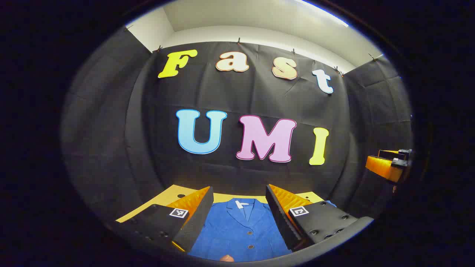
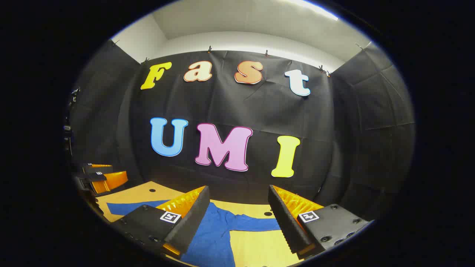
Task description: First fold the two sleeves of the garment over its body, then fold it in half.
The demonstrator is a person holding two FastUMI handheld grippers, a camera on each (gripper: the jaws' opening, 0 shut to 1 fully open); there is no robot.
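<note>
A blue button-front garment (image 1: 237, 230) lies flat on the wooden table (image 1: 167, 194), collar toward the back wall. My left gripper (image 1: 239, 193) hovers above its chest, open, nothing between the fingers. In the right gripper view, the garment (image 2: 211, 237) shows with one sleeve (image 2: 256, 224) stretched out to the right and the other sleeve (image 2: 126, 207) out to the left. My right gripper (image 2: 238, 191) is open over the garment's right side and holds nothing. The right gripper (image 1: 389, 163) appears far right in the left gripper view. The left gripper (image 2: 100, 176) appears far left in the right gripper view.
The table (image 2: 256, 248) ends at the black cloth wall behind the garment. Small dark holes (image 2: 152, 190) dot the tabletop near the back edge. Bare wood lies below the right sleeve.
</note>
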